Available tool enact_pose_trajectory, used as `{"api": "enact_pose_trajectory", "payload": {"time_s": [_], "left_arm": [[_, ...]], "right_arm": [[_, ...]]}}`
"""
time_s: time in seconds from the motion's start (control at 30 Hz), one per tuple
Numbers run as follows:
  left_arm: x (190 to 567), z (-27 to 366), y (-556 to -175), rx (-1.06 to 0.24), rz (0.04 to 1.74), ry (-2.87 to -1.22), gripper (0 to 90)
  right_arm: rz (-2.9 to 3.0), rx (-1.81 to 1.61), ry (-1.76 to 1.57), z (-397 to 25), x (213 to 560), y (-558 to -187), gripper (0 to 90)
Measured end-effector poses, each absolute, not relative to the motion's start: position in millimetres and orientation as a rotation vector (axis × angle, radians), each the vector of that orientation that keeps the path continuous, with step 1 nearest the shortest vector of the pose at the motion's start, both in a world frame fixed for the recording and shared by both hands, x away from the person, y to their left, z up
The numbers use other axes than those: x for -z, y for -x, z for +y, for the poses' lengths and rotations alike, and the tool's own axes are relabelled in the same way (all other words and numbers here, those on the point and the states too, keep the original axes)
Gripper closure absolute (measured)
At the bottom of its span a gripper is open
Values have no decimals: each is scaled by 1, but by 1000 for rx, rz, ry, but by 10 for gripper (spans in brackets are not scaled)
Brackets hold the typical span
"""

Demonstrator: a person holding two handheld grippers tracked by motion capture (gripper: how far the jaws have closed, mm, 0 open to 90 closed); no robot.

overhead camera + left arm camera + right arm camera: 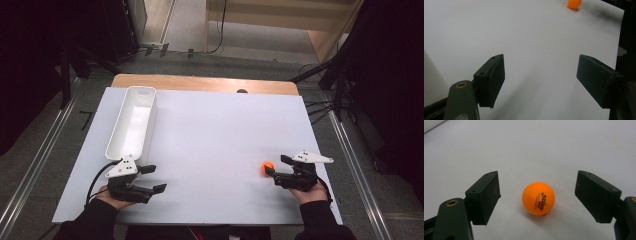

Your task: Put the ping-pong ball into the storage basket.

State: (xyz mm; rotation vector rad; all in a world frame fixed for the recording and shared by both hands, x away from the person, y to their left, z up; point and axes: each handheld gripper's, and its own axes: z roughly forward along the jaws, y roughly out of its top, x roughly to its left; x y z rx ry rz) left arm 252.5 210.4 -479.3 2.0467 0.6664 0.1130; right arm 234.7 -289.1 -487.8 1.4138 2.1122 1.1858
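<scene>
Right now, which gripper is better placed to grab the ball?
Right. The right gripper is open with the ball between its jaws, untouched. The left gripper is open near the bin, across the table from the ball.

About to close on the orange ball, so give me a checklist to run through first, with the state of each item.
1. Right tongs open: ok.
2. Orange ball centred between the jaws: ok.
3. Jaws clear of the ball, gaps both sides: ok.
4. Ball at rest on the white sheet: cannot tell.
5. Left tongs open, empty, far from the ball: ok.
6. White bin upright, nothing seen inside: ok.
</scene>
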Motion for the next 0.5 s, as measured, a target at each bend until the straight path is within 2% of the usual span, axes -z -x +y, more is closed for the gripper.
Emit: {"api": "enact_pose_trajectory", "payload": {"time_s": [0.5], "left_arm": [[479,210,-252,-105,661,-2048,231]], "right_arm": [[2113,-1181,-1382,-276,482,-255,191]]}}
